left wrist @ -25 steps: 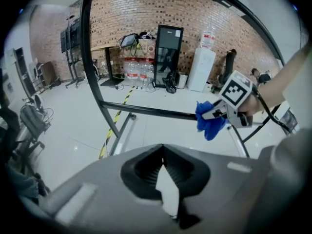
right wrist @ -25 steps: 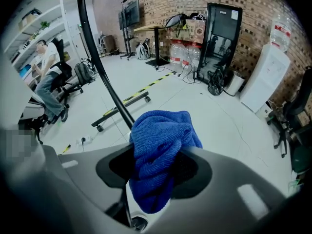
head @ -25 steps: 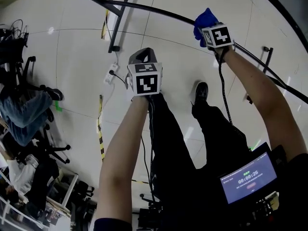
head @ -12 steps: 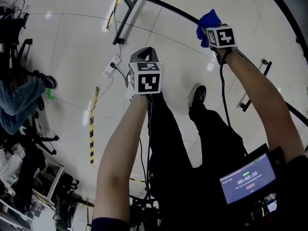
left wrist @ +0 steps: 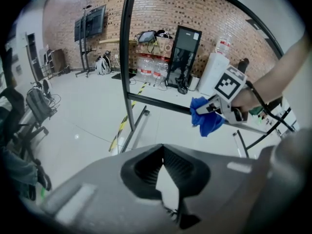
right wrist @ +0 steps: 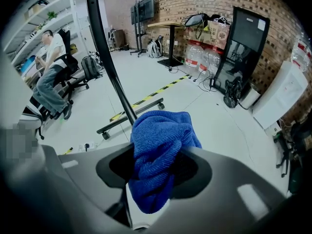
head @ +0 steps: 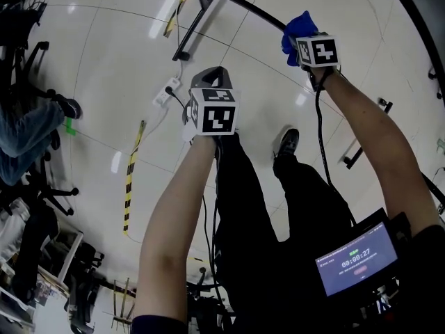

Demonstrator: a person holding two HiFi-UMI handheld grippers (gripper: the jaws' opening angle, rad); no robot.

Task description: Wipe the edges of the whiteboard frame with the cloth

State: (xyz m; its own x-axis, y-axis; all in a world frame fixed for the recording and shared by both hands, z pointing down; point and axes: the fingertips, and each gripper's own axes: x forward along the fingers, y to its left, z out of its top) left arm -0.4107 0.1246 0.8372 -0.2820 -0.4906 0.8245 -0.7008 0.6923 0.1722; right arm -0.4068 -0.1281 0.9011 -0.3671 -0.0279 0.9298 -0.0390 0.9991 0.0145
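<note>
Head view, looking steeply down: a black whiteboard frame [head: 250, 7] curves across the top of the picture above a pale tiled floor [head: 104, 61]. The right gripper [head: 295, 42], held out on a bare forearm, sits right at the frame's bar. A bunched blue cloth [head: 297, 30] sticks out of its tip and overlaps the bar. The left gripper [head: 211, 76] hangs nearer the person than the frame, apart from the bar and to the left of the cloth. Below the frame are the person's dark trousers, 1 shoe [head: 288, 143] and a small lit screen [head: 358, 259].

Left gripper view: its 2 jaws are pressed together with nothing between them. Past them the frame shows as an upright post joined to a horizontal bar. The right gripper holds the cloth over that bar, to the right of the post. Only this view shows the cloth from the side, draped across the bar. Whether it presses on the metal I cannot tell. A brick wall [left wrist: 195, 13] stands behind the frame.

Right gripper view: the jaws pinch the blue cloth, which fills the gap and bulges upward. The frame's bar rises from just behind the cloth toward the upper left. Only here does a seated person [right wrist: 48, 82] appear, far left of the frame
</note>
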